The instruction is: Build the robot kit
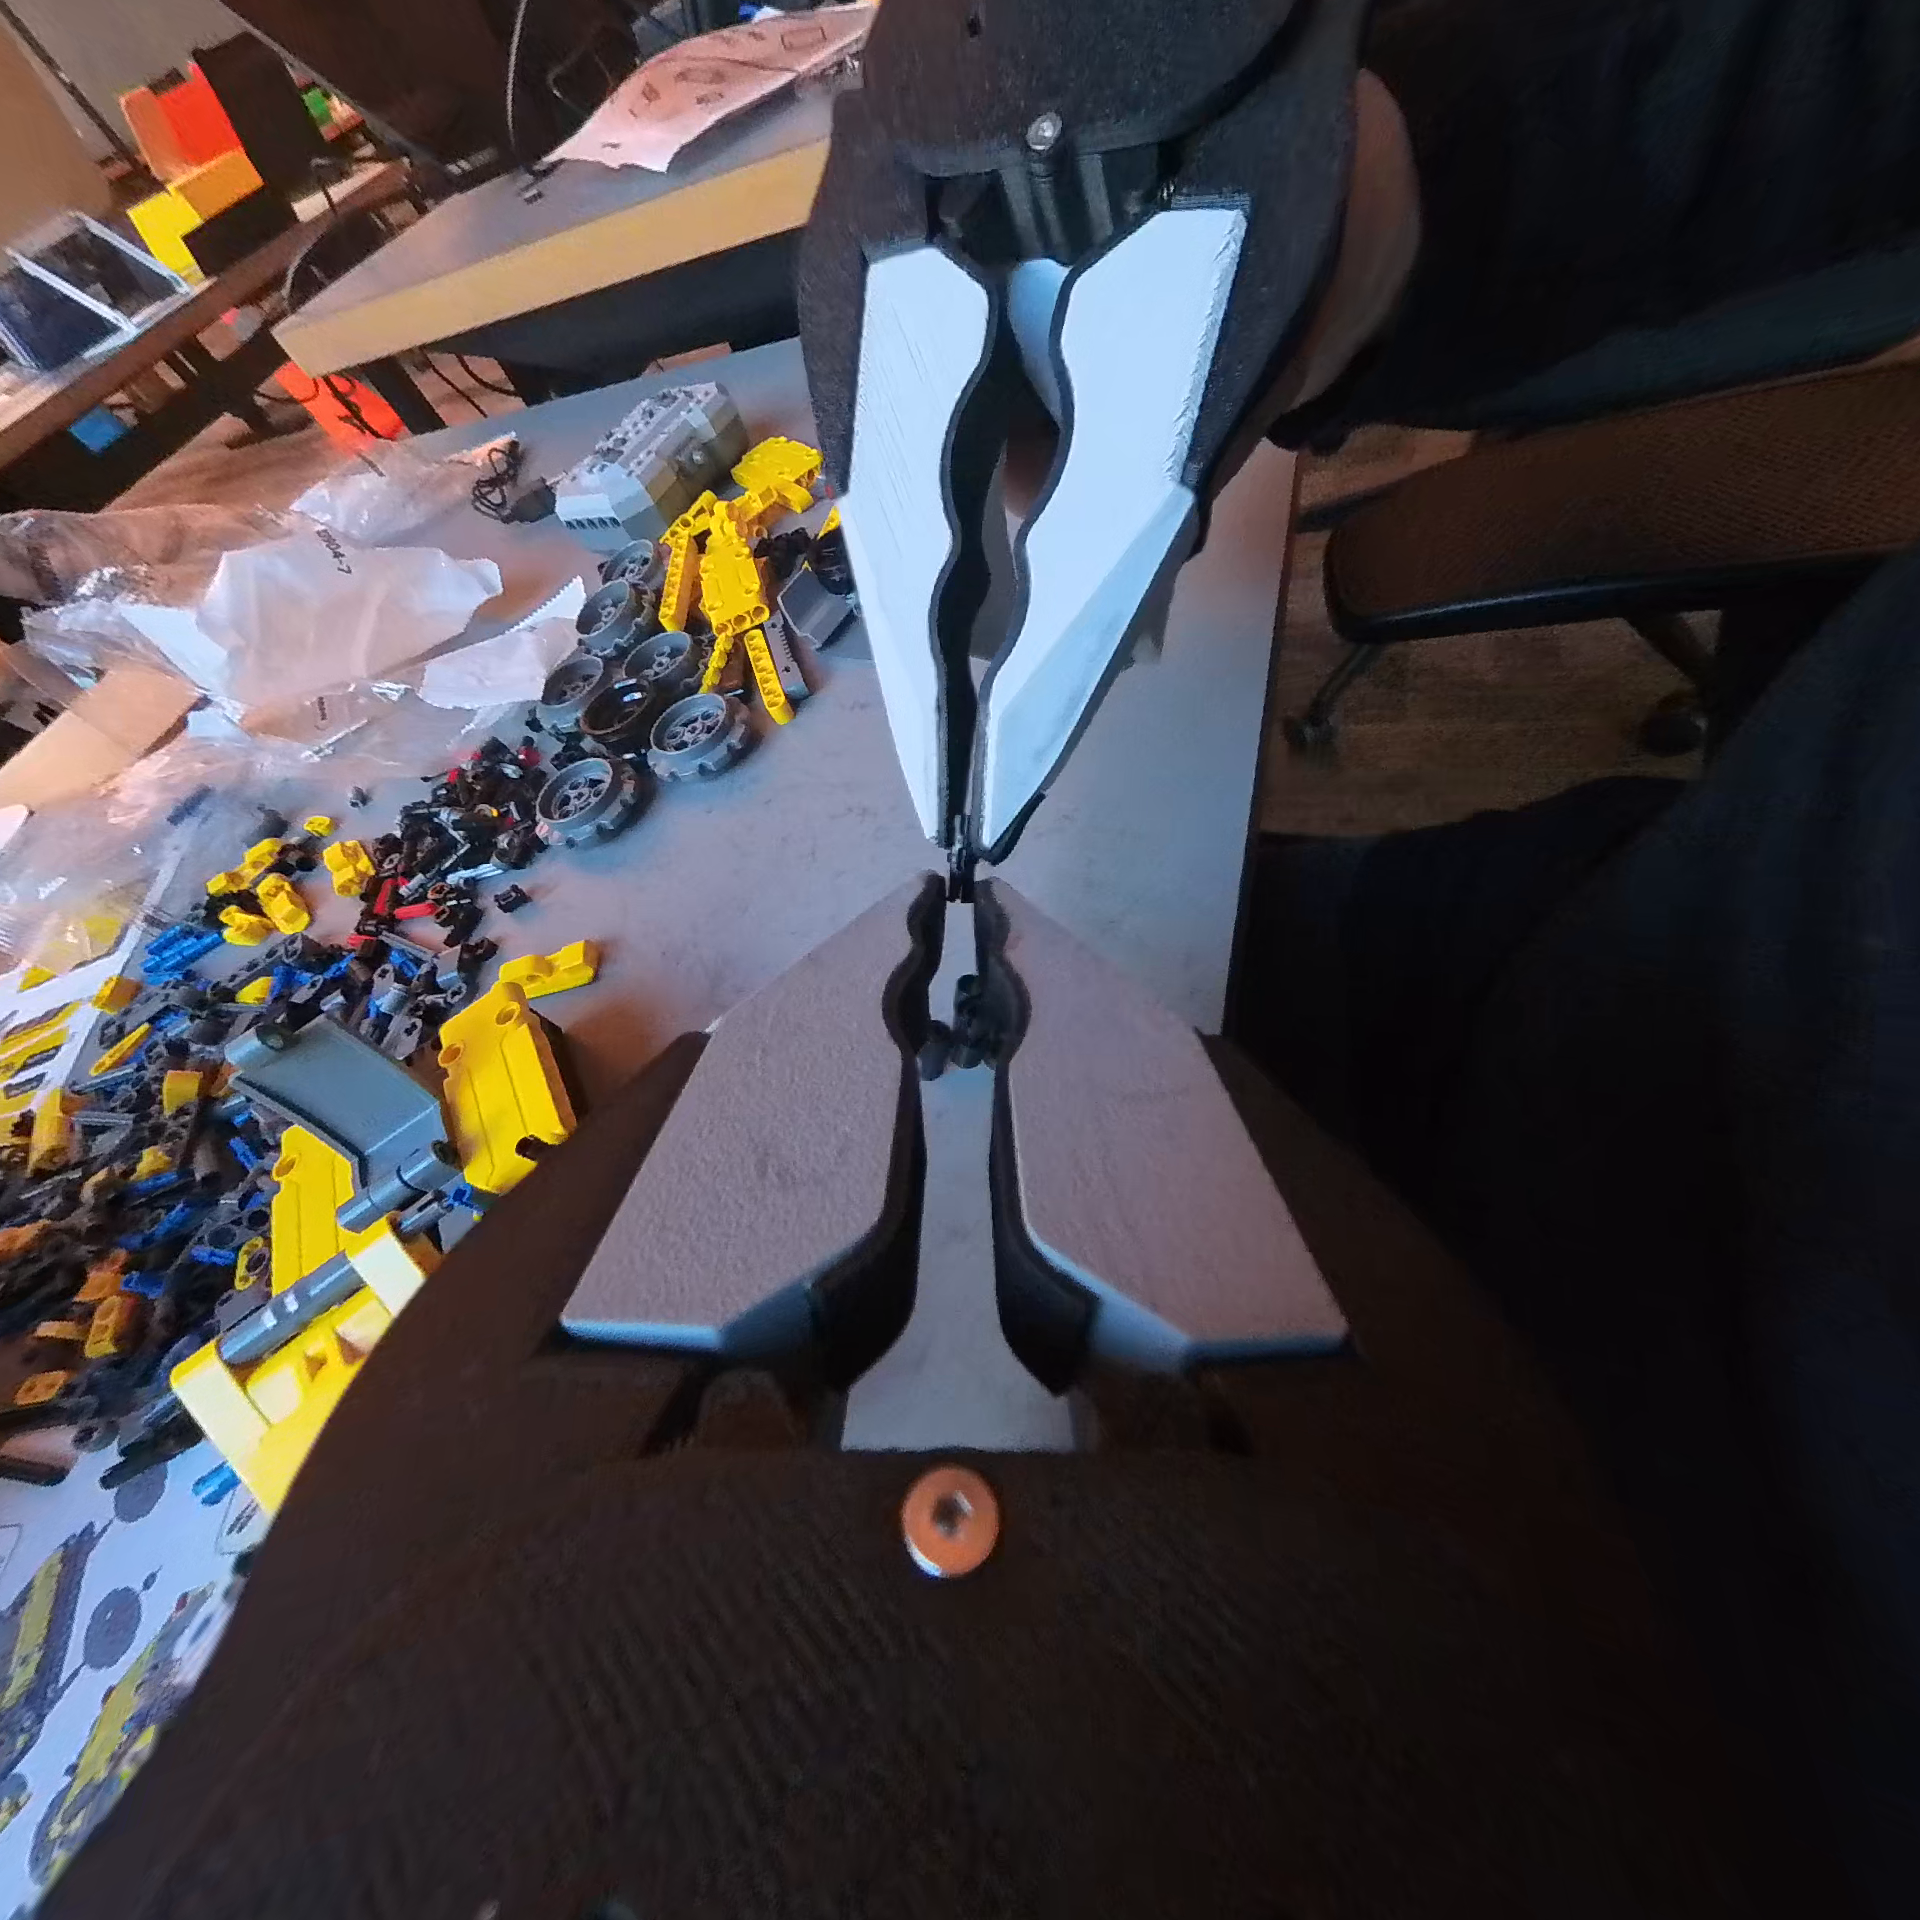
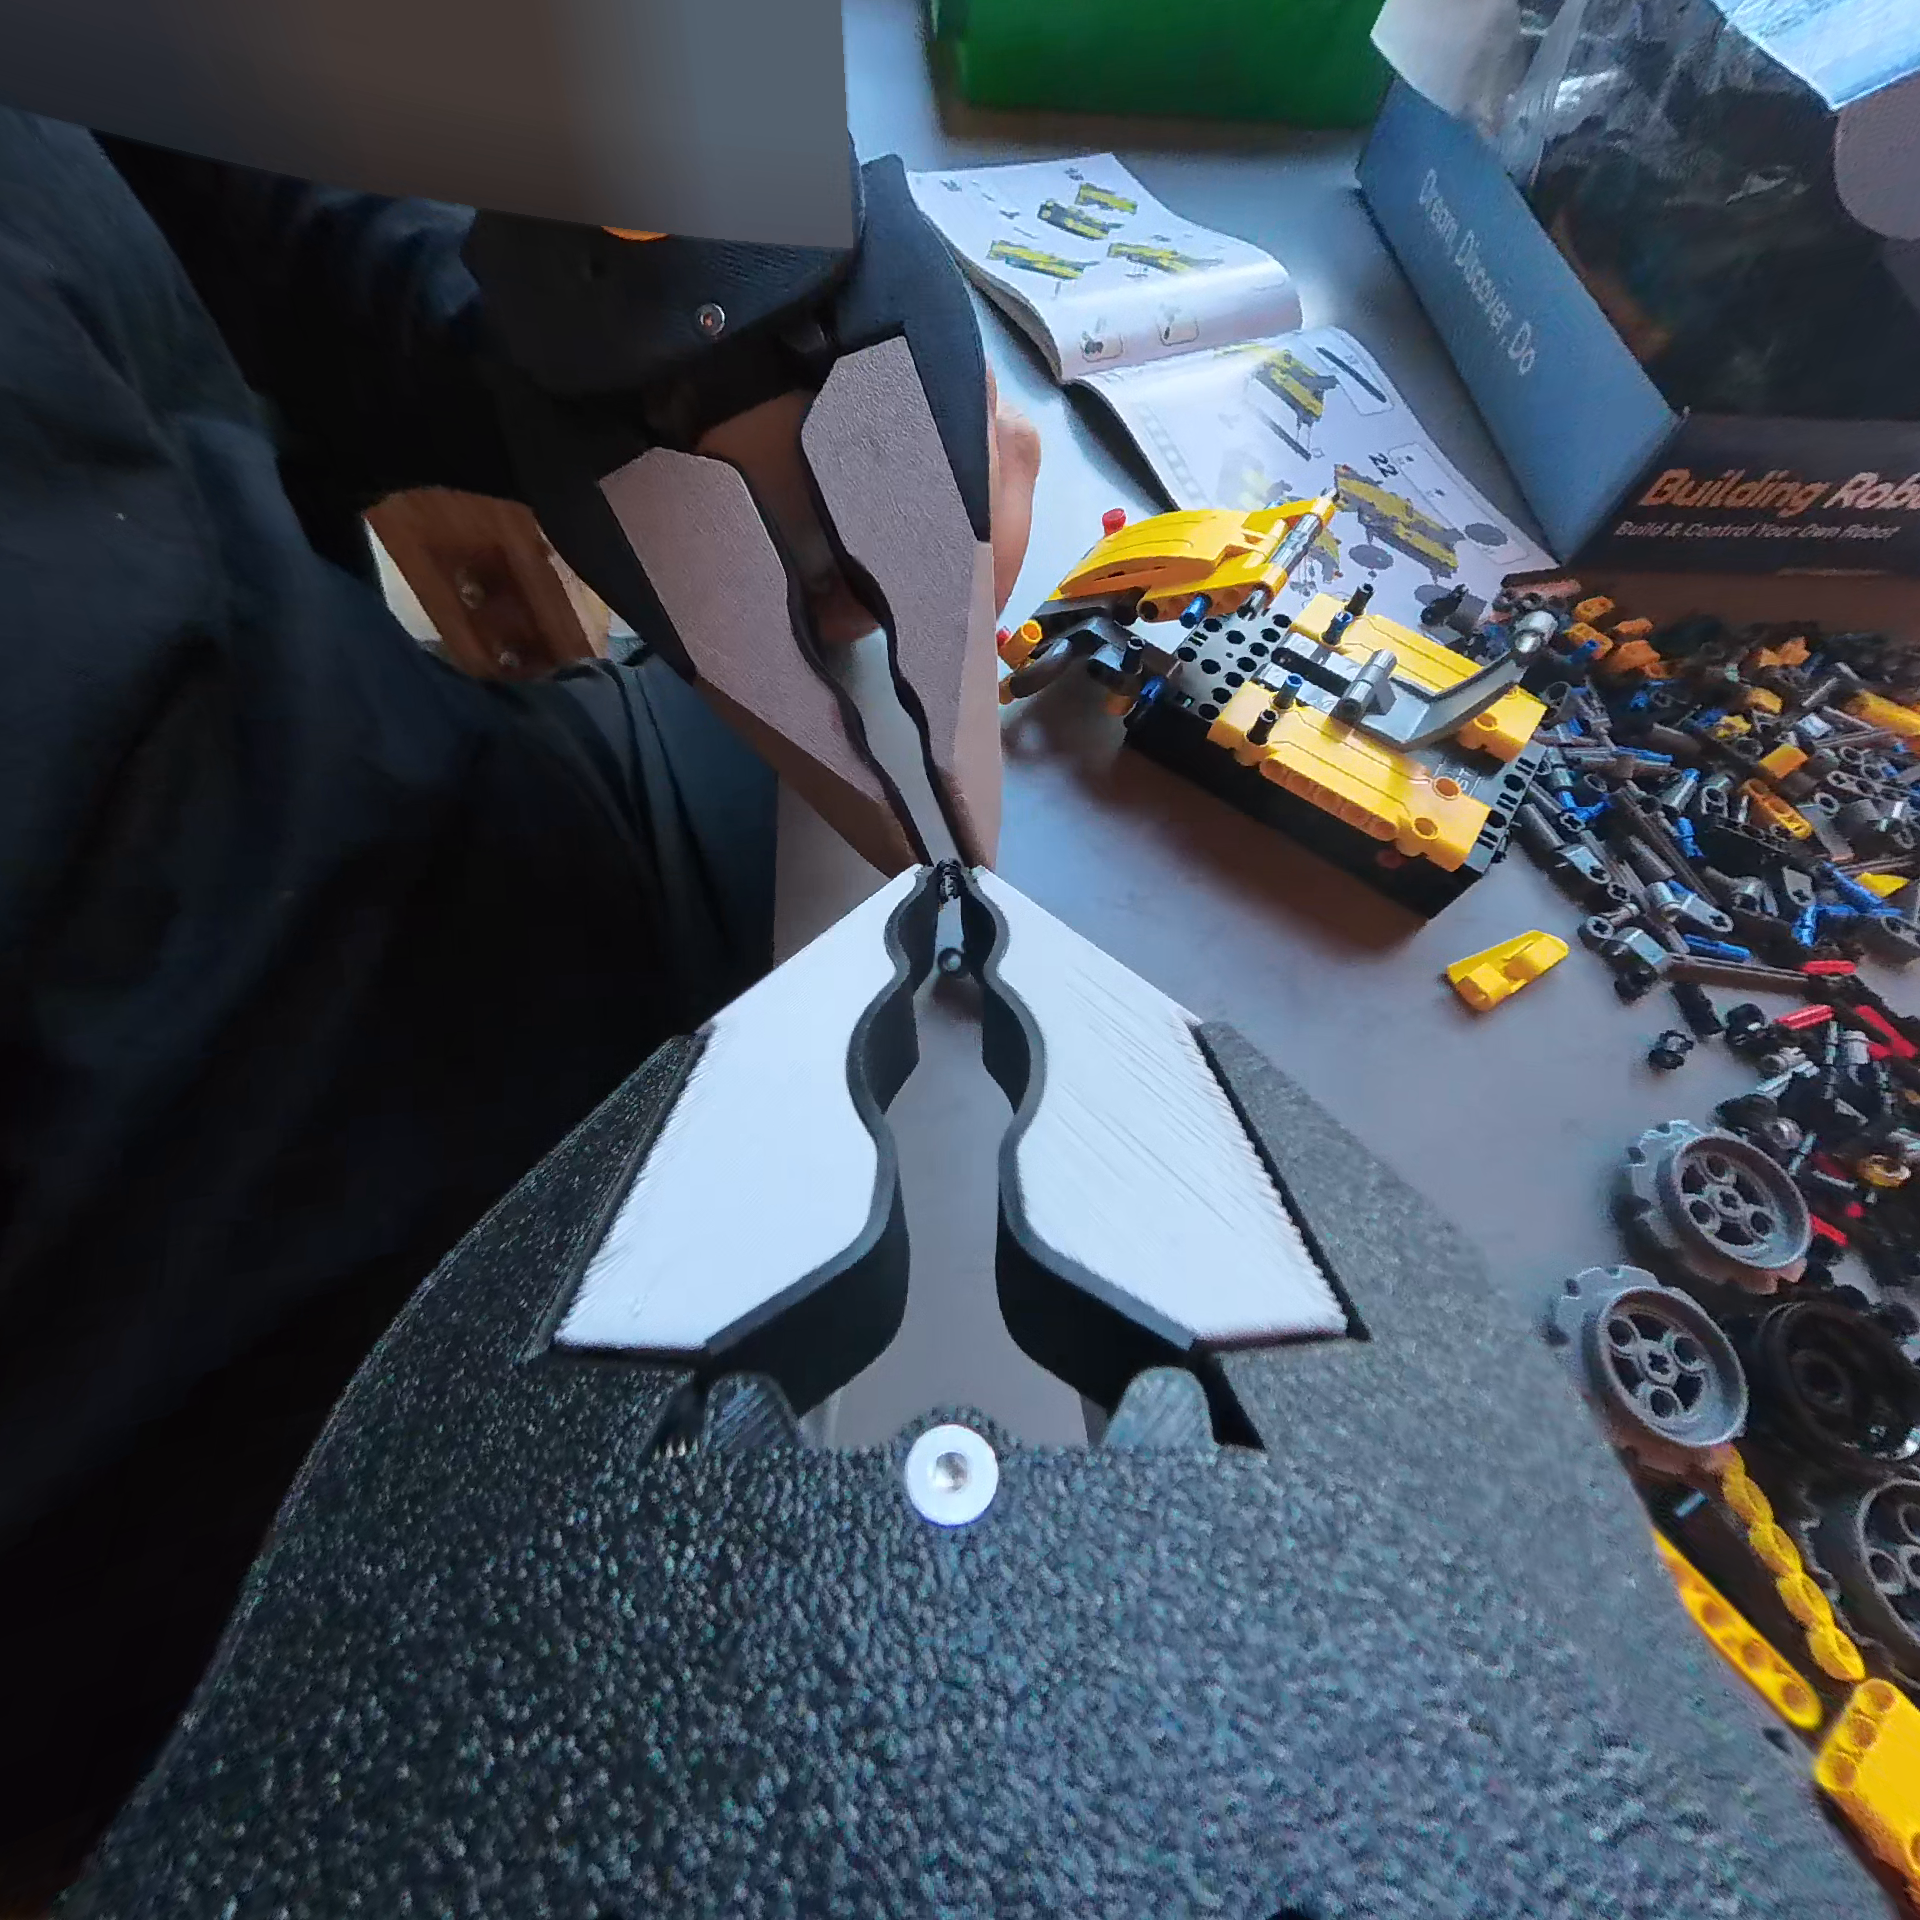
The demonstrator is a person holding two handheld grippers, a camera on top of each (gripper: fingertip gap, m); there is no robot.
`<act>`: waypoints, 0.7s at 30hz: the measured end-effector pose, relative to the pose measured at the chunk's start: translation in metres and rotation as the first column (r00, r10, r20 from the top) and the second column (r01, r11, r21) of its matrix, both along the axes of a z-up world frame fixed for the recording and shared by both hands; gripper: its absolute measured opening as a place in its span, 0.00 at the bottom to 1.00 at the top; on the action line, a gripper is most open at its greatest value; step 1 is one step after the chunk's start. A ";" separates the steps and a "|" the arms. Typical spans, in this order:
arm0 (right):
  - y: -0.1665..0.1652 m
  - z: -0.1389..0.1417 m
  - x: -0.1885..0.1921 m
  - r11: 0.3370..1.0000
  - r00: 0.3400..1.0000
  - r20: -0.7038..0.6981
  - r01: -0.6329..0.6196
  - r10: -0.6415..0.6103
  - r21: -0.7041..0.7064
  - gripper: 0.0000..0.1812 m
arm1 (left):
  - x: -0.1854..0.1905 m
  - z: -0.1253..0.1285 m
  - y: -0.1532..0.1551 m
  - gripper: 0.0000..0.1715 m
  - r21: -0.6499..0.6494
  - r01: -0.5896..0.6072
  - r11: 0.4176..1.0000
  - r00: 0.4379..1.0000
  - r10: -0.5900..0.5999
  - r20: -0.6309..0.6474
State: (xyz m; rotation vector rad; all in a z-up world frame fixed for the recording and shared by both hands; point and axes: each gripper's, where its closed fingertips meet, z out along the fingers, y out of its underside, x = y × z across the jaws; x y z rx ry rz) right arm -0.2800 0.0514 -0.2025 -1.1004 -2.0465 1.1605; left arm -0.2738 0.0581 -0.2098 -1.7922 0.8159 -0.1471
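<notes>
My left gripper (image 1: 961,888) has grey fingers and is shut on a small black connector part (image 1: 966,1023), which sits between the fingers just behind the tips. My right gripper (image 2: 948,878) has white fingers and is shut on a small black pin-like part (image 2: 949,961). The two grippers meet tip to tip above the grey table (image 1: 831,831), near its edge. The right gripper comes in from above in the left wrist view (image 1: 961,847). The left gripper comes in from above in the right wrist view (image 2: 940,847). Where the tips touch, the black parts are too small to tell apart.
A partly built yellow and black model (image 2: 1330,717) stands beside an open instruction booklet (image 2: 1143,270) and a dark box (image 2: 1662,312). Loose parts (image 1: 208,1091), grey wheels (image 1: 623,665) and plastic bags (image 1: 332,603) cover the table. An office chair (image 1: 1610,520) stands past the table edge. The tips of both grippers are at nearly the same place.
</notes>
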 end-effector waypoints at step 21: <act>0.001 0.005 0.004 0.999 1.000 -0.008 0.001 0.000 0.043 0.02 | -0.004 0.005 -0.001 0.03 0.031 -0.012 0.999 1.000 0.012 -0.013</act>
